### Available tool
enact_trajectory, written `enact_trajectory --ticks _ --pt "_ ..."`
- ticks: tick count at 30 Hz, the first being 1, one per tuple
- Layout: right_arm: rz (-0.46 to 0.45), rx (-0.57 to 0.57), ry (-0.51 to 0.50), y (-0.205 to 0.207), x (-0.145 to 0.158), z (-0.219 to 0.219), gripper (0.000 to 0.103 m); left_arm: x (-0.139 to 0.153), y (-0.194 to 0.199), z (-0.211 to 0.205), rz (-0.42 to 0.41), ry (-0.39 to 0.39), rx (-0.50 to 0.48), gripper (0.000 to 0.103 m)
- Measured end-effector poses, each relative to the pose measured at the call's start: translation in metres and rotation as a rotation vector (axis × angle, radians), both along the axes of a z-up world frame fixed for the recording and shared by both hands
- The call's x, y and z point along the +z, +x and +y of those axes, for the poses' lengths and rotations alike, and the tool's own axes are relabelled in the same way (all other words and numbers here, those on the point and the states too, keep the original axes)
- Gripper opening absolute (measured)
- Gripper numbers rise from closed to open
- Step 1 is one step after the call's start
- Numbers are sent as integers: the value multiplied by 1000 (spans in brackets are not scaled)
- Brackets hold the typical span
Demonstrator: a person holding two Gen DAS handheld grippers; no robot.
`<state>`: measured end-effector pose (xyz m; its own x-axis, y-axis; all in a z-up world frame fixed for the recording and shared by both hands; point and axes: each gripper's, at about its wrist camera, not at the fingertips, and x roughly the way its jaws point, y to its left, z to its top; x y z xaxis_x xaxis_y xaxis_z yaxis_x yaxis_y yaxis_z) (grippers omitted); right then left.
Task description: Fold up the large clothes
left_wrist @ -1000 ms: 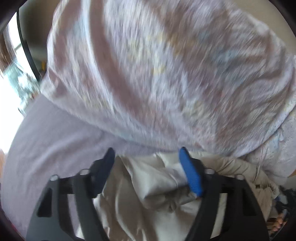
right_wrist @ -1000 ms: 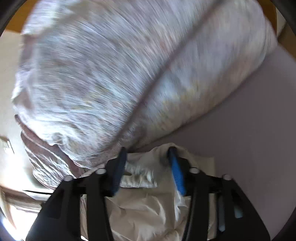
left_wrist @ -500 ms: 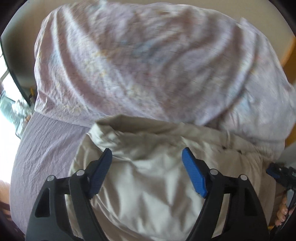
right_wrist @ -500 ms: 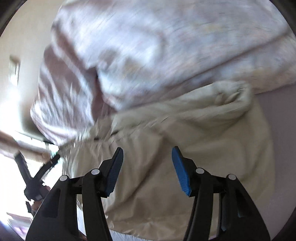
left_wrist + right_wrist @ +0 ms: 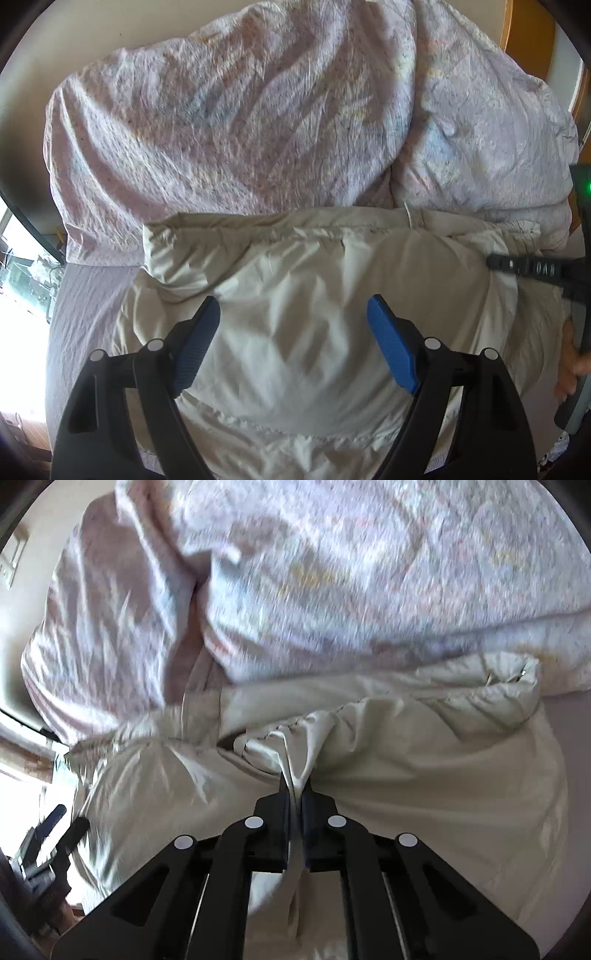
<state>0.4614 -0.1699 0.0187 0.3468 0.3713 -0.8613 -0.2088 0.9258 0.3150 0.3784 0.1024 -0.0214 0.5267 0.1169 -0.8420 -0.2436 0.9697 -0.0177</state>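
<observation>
Biggest thing in view is the bed sheet (image 5: 85, 332), pale lilac, covering the whole surface under everything, w/ a wrinkly printed duvet (image 5: 229, 122) heaped up along the far side, pinkish-lilac w/ tiny speckles. In the right wrist view the same duvet (image 5: 351, 572) is pretty motion-blurred so can't make out the pattern there

Next down: the cream jacket (image 5: 314, 295), looks puffy/padded. It's lying on the sheet right in front of the duvet, far edge butted up against it, thick rolled hem or collar running across the top (can't tell which tbh). In the right wrist view the jacket (image 5: 443, 775) spreads across the middle, w/ a bunched-up rolled end off to the upper right

Left gripper (image 5: 293, 343) hangs over the middle of the jacket, blue pads well apart and the jaws are opening wider rn. Fabric is below them but nothing pinched, pads aren't pressing on anything

Right gripper (image 5: 295, 794) is the opposite, jaws together and clamped on a pinched fold of the jacket, cloth pulled up into a little peak btwn the pads. You can also spot it from the left cam at the right edge, its black finger (image 5: 532, 267) lying over the jacket, plus a bit of the person's hand (image 5: 569, 365) behind it
</observation>
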Motion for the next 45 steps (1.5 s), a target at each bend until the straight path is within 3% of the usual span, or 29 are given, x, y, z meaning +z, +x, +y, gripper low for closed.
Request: enact_trajectory --ticks 10,19,23,25,30,35,45 --pt "-52 -42 -101 38 -22 39 3 -9 10 15 14 -43 33 82" --pt "-34 -28 -79 55 -45 44 6 -35 18 36 34 -18 119 87" --pt "-69 -14 -38 43 -36 23 32 -56 22 47 60 -15 159 90" --pt "-134 -33 -40 32 -27 9 58 -62 24 50 61 -9 164 92" --pt "-227 -101 -62 11 -16 -32 60 -69 29 54 64 1 168 95" --pt "-261 -160 -144 -8 -27 -69 59 -73 34 61 64 4 171 98" --pt "-255 -130 -276 -5 -77 -53 63 -76 40 67 34 10 163 101"
